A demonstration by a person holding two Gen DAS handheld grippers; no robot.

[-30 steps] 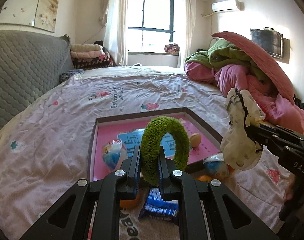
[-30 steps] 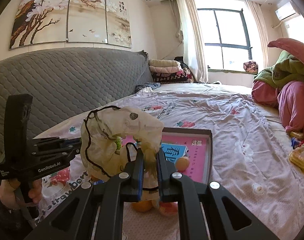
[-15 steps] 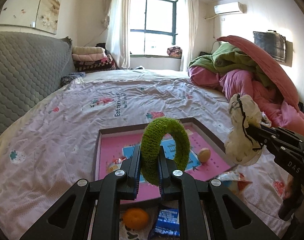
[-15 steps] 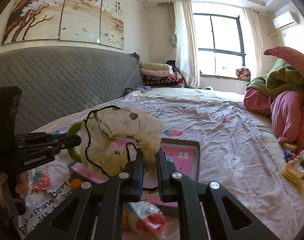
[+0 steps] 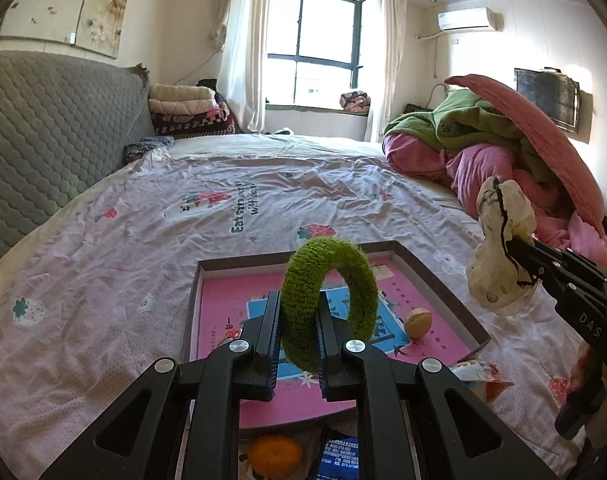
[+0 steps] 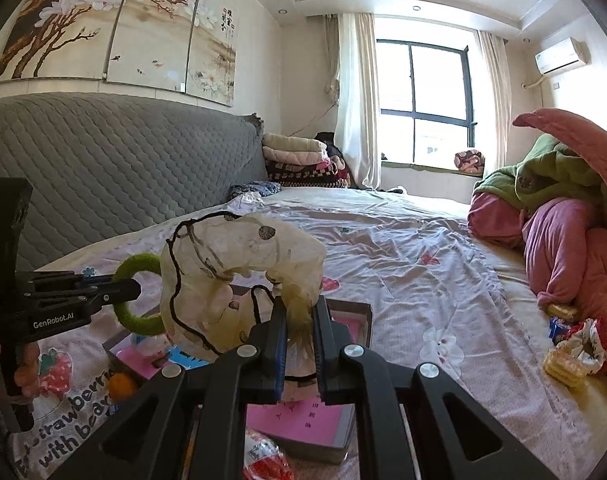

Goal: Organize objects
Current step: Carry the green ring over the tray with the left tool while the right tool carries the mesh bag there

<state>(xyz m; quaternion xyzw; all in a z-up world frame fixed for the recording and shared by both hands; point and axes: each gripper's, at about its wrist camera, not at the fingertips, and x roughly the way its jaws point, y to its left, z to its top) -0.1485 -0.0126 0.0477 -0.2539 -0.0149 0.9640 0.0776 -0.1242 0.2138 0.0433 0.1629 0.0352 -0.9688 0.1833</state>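
My left gripper (image 5: 299, 332) is shut on a fuzzy green ring (image 5: 327, 296), held upright above a shallow box with a pink floor (image 5: 219, 312). My right gripper (image 6: 299, 340) is shut on a cream cloth pouch with black cord (image 6: 239, 272), also above the box (image 6: 359, 320). The pouch (image 5: 499, 264) and right gripper (image 5: 523, 248) show at the right of the left wrist view. The ring (image 6: 137, 292) and left gripper (image 6: 131, 290) show at the left of the right wrist view. A small round beige thing (image 5: 417, 320) lies in the box.
An orange (image 5: 275, 454), a blue packet (image 5: 339, 460) and a wrapped snack (image 5: 475, 376) lie on the bed sheet (image 5: 143, 240) near the box's front. Piled pink and green quilts (image 5: 503, 148) fill the right. Snack wrappers (image 6: 571, 348) lie beside them. A grey headboard (image 6: 103, 172) runs along the left.
Both grippers have drawn back and slightly up from the box with the ring and pouch still held. More of the box floor, the orange and the packets now shows below them.
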